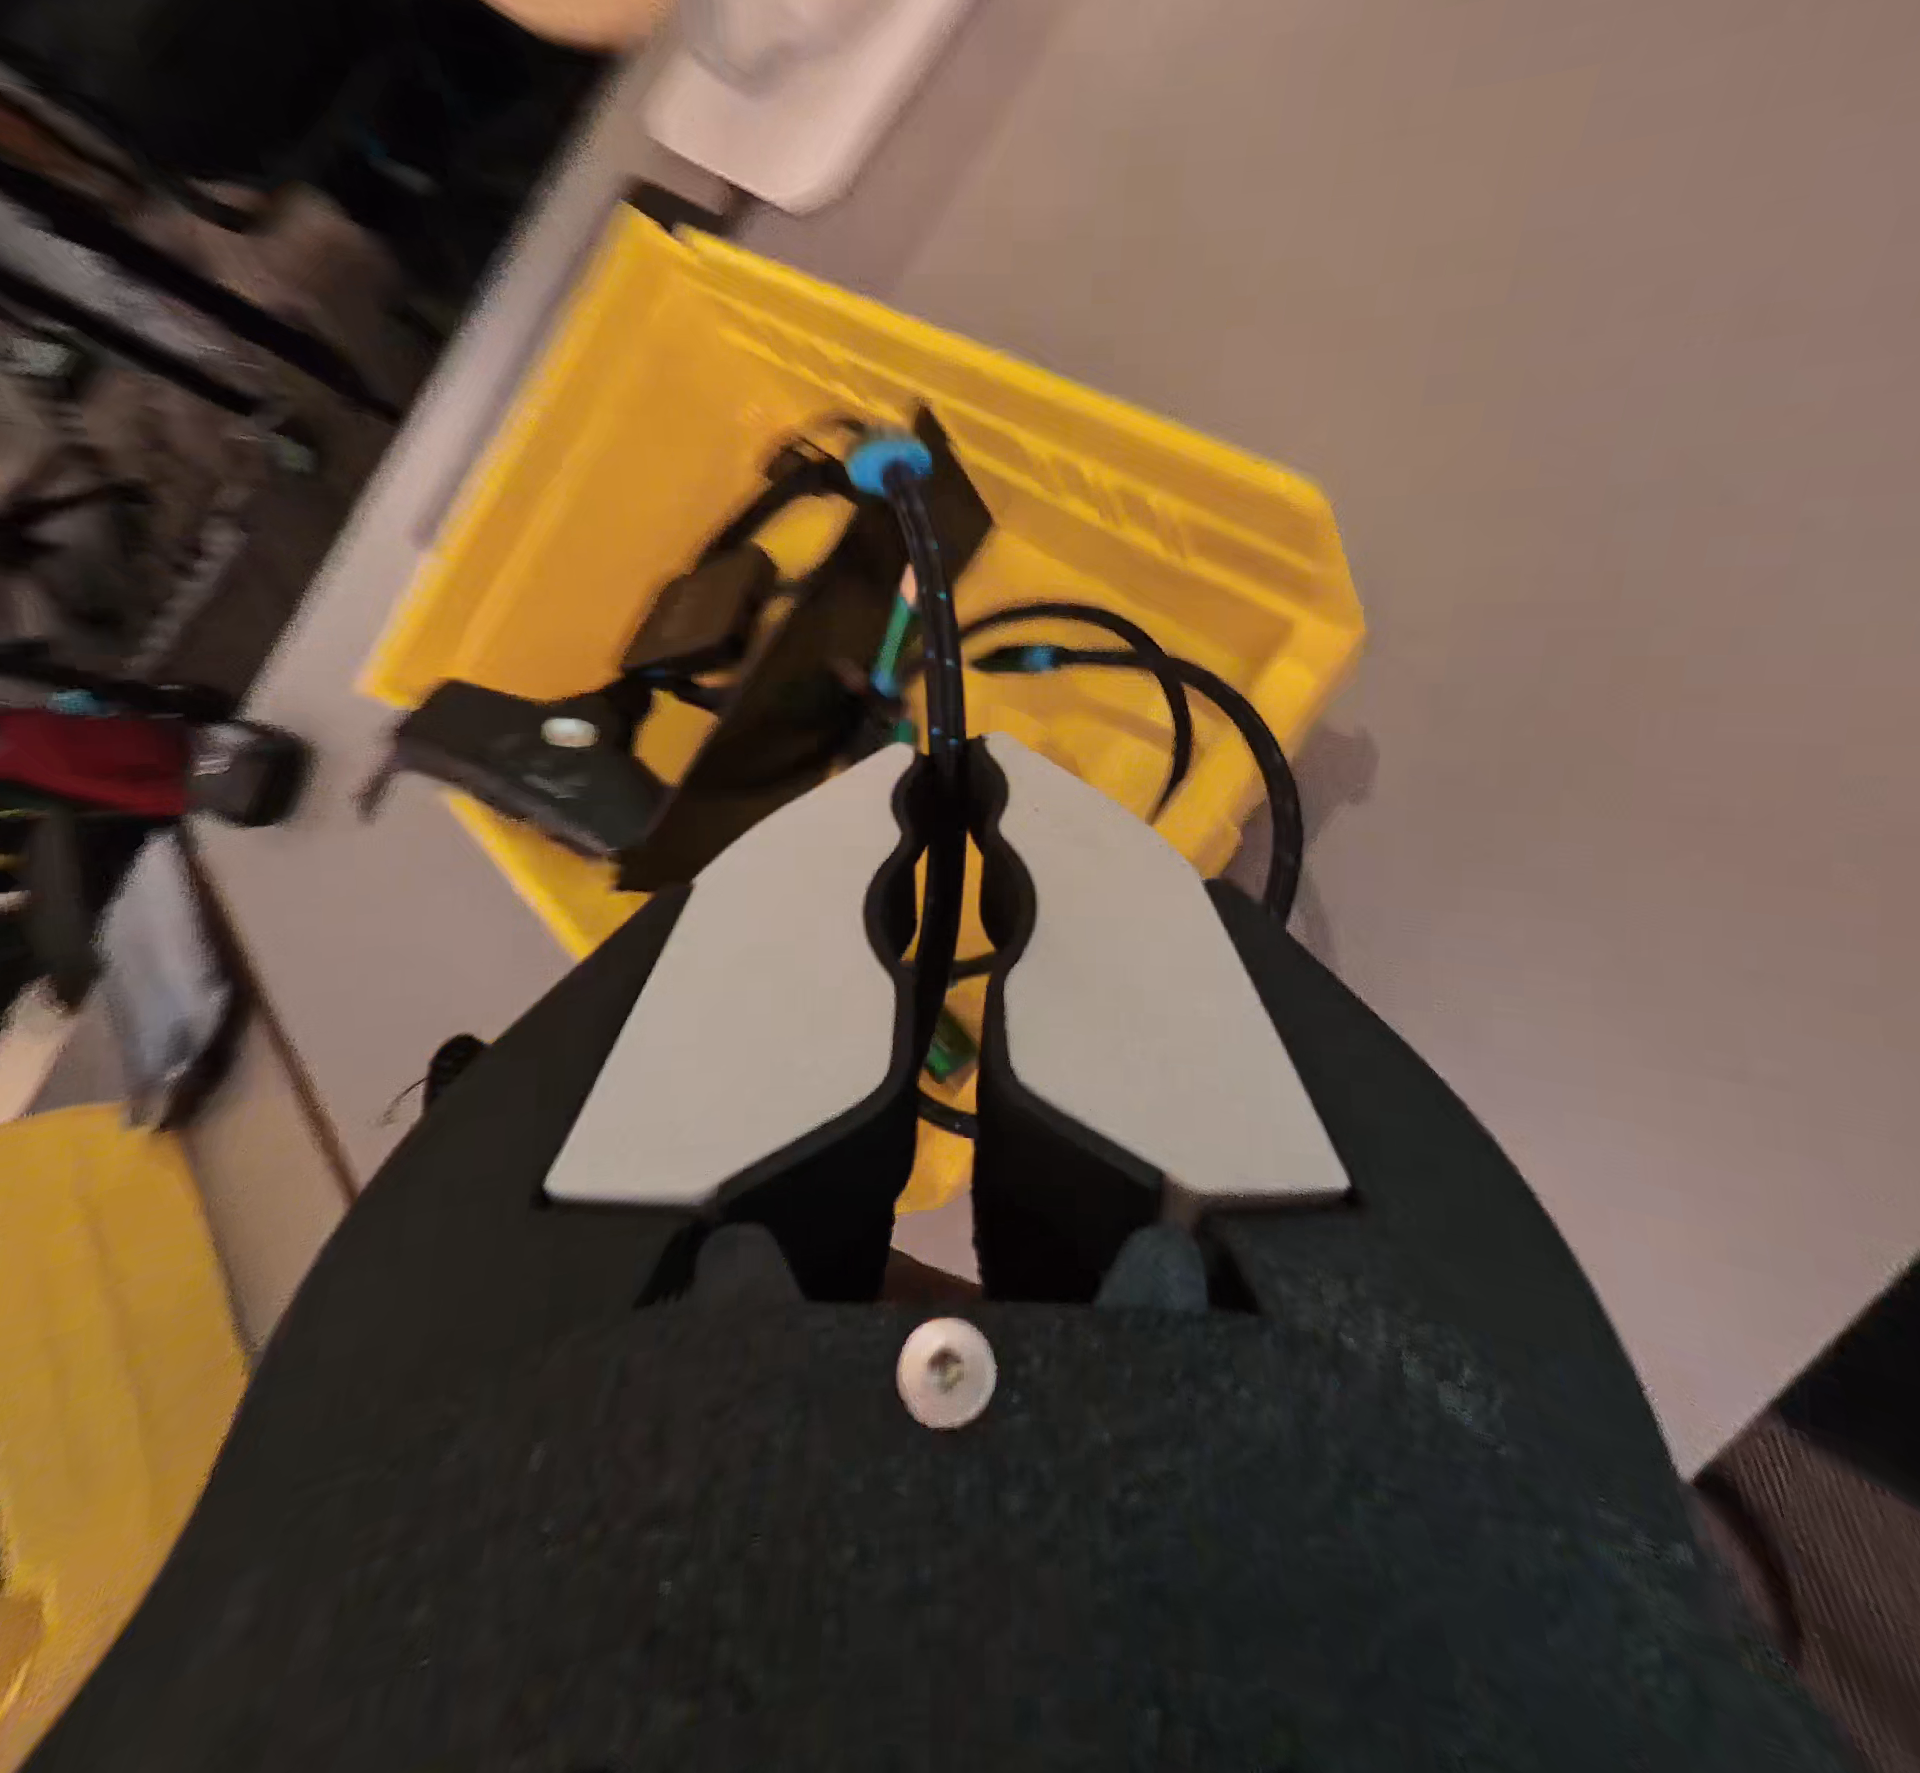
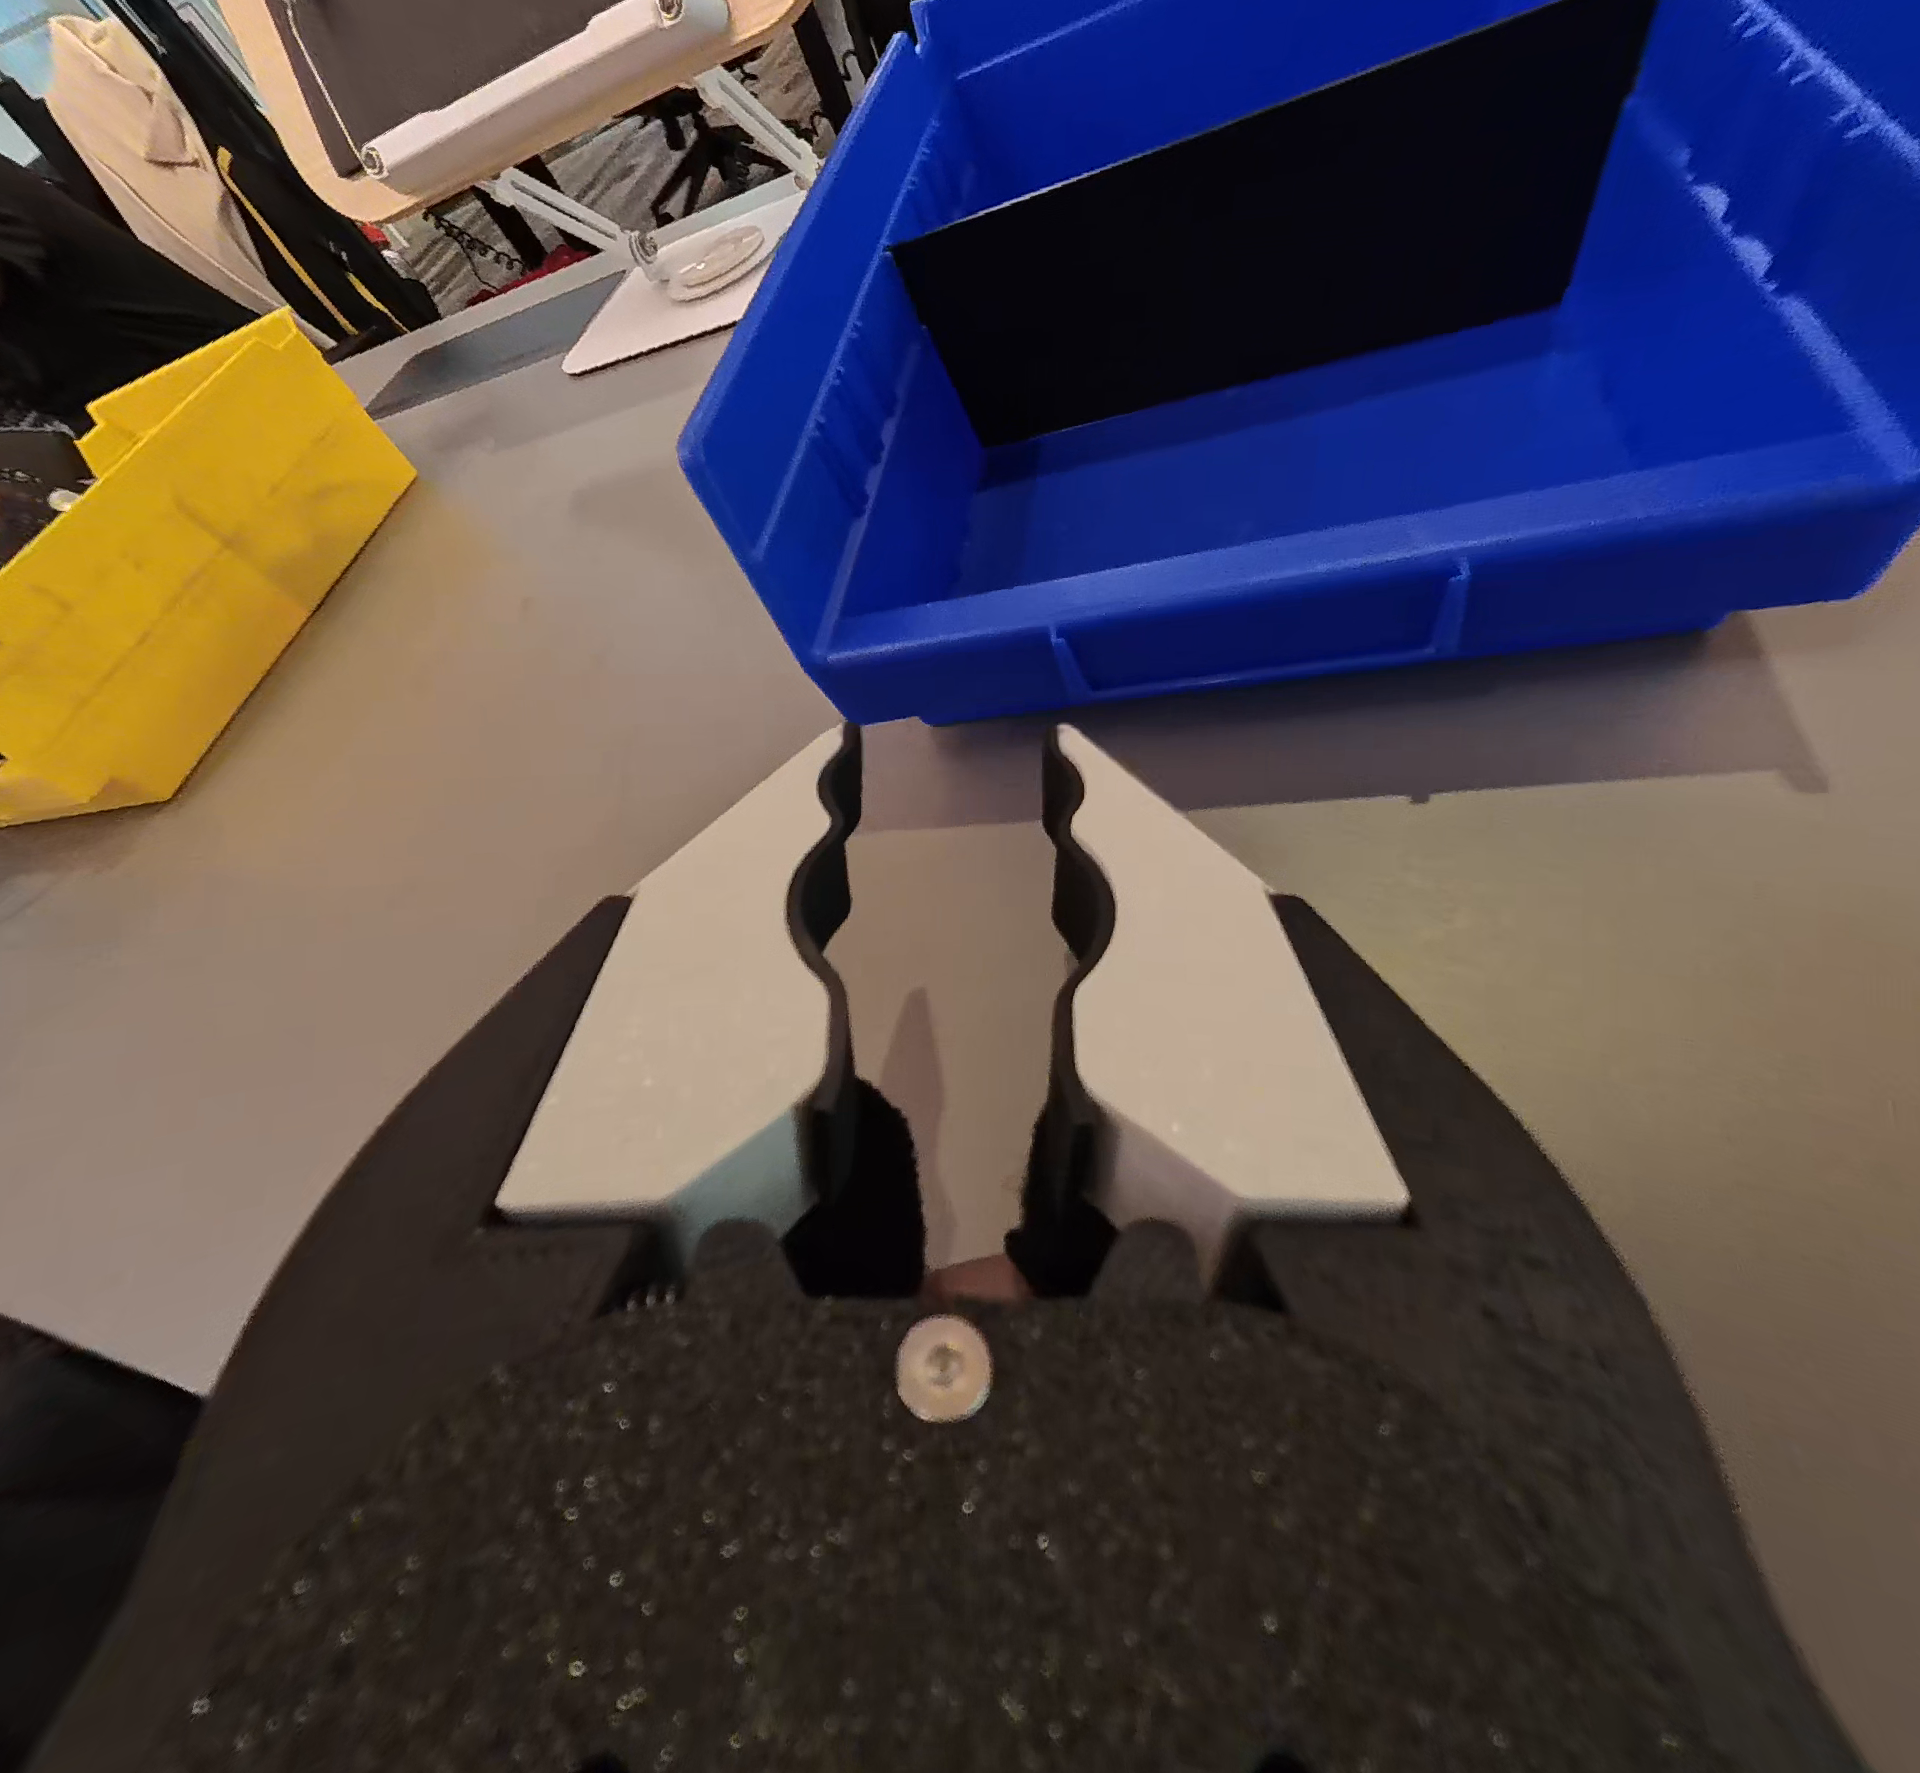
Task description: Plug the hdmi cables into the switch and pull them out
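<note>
Left wrist view, blurry: left gripper (image 1: 948, 767) clamped on a black braided hdmi cable (image 1: 935, 622) that runs up to its blue-collared plug (image 1: 885, 464), over the yellow bin (image 1: 1132, 518) holding more cables and a dark box, probably the switch (image 1: 800, 684); best to lift slow and straight so the cord doesn't slide through the pads or snag the tangle. Right wrist view: right gripper (image 2: 951, 757) empty, fingers apart, low over the grey table (image 2: 499, 788) in front of an empty blue bin (image 2: 1351, 632) with a black divider (image 2: 1278, 206); it looks free to steady the switch next.
</note>
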`<state>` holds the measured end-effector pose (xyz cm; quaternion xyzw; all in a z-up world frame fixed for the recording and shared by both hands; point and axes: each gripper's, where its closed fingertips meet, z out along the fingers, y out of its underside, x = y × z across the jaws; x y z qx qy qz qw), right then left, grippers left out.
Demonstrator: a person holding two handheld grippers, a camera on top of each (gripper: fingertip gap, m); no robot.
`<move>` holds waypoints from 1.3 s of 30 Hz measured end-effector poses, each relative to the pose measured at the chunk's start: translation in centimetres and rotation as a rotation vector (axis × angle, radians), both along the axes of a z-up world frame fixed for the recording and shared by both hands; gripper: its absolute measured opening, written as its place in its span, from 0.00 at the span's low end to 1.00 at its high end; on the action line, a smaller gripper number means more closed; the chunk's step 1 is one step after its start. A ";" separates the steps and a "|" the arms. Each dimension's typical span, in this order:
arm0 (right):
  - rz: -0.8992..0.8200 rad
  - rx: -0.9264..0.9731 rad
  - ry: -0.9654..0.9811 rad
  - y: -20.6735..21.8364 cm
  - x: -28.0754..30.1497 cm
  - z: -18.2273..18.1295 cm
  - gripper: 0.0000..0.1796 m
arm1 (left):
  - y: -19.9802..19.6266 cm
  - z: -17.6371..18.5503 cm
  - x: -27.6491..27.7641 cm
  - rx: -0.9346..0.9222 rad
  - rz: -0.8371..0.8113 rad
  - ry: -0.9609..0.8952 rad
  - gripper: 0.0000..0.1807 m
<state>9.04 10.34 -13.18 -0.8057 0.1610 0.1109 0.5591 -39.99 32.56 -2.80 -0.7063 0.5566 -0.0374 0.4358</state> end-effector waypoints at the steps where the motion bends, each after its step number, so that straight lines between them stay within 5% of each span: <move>1: 0.005 0.002 0.013 0.1 -0.2 0.0 0.19 | -0.6 1.8 0.1 0.042 0.043 -0.052 0.04; 4: 0.020 0.005 0.034 0.5 -0.6 0.0 0.19 | -3.9 6.3 2.1 0.176 0.102 -0.203 0.03; 7: 0.028 0.003 0.023 0.7 -1.0 0.1 0.19 | -8.9 7.1 7.1 0.221 0.103 -0.317 0.03; 11: 0.047 0.003 0.025 0.8 -1.5 0.1 0.19 | -15.9 0.6 16.2 0.067 0.058 -0.312 0.04; 15: 0.062 0.011 0.052 0.7 -1.9 0.2 0.19 | -18.8 -6.5 21.8 -0.083 0.006 -0.203 0.03; 19: 0.057 0.007 0.048 0.3 -1.6 0.1 0.19 | -18.2 -10.1 24.8 -0.165 0.017 -0.141 0.04; 22: 0.048 0.013 0.064 -0.1 -1.2 0.2 0.19 | -19.5 -12.6 27.6 -0.402 -0.015 -0.128 0.04; 27: 0.040 0.015 0.085 -0.9 -0.9 0.3 0.19 | -22.4 -9.9 30.8 -0.516 -0.207 -0.347 0.22; 35: 0.041 0.011 0.090 -1.5 -0.9 0.2 0.19 | -14.0 -9.5 22.1 -0.257 -0.137 -0.294 0.19; 39: 0.032 0.024 0.060 -1.4 -0.9 0.6 0.19 | -12.8 -8.3 18.9 -0.364 -0.137 -0.369 0.08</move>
